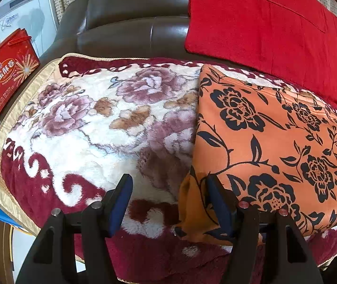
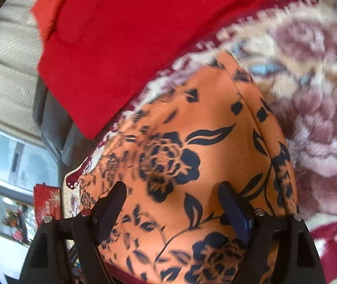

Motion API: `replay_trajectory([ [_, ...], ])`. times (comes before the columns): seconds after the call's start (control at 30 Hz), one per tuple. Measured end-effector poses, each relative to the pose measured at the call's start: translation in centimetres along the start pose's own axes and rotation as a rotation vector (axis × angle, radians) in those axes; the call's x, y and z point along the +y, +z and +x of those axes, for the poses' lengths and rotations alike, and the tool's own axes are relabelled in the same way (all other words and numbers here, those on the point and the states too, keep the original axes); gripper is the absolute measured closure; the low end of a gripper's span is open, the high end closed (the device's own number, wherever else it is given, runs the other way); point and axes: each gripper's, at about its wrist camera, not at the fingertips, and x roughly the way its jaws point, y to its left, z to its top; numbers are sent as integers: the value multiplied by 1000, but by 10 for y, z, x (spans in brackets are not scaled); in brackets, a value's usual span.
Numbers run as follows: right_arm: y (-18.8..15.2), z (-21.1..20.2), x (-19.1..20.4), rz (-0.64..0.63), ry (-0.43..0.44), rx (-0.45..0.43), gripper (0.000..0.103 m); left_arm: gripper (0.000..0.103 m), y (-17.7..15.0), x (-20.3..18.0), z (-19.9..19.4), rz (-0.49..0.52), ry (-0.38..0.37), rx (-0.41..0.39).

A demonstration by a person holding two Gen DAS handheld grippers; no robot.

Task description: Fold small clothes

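A: Item one, nearest the lens: left gripper [image 1: 168, 189], jaws apart, nothing pinched. Position?

B: Over the fleece blanket [image 1: 78, 123], with its right-side finger at the near left corner of the orange floral garment [image 1: 275, 137]. A darker orange flap at that corner sticks out between the fingers; whether the finger touches cloth, I cannot tell.

A: Item two: right gripper [image 2: 172, 196].

B: Jaws wide and empty, above the same garment [image 2: 192, 153], which passes under both fingers. The view is smeared.

A: Garment condition?

B: Lying on the blanket as a fairly flat rectangle with a straight left edge. I judge it mostly folded, perhaps needing one more fold or that loose corner tucked in.

A: Other clothes?

B: One red cloth [image 1: 263, 23], flat against the brown leather sofa back [image 1: 133, 19], apparently already folded.

A: Count.

B: Grippers, two. Orange garments, one. Red cloths, one. Blankets, one. Red gift boxes [image 1: 5, 78] at the far left, one.
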Motion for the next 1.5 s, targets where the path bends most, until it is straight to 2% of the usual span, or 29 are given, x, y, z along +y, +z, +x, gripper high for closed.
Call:
replay_trajectory([
  [0.1,-15,-28,17,-72,8,-37,20,37,-1,-1,-3,-3,2,-2],
  [0.2,-37,-50,21,-87,31,-67,20,37,-3,-3,-8,-8,1,-2],
  [0.4,-79,-69,7,-48,28,-70,20,37,-8,-1,-25,-15,-18,-32],
  [0.63,-124,-71,-36,102,58,-61,20,37,-10,-3,-37,-29,-47,-48],
  [0.73,-132,-68,-54,165,64,-53,20,37,-10,-10,-40,-11,-51,-54],
  [0.9,-131,-72,-57,168,63,-61,19,37,-11,-16,-43,-26,-85,-65],
  [1.07,-141,-90,-45,172,30,-71,19,37,-19,-25,-41,-54,-153,-71],
  [1.2,-161,-122,-23,104,20,-108,19,37,-17,-37,-50,-40,-205,-94],
  [1.3,-166,-130,-23,121,8,-118,19,37,-20,-40,-57,-17,-204,-119],
  [1.5,-168,-126,-15,109,38,-106,19,37,-24,-42,-58,9,-168,-80],
])
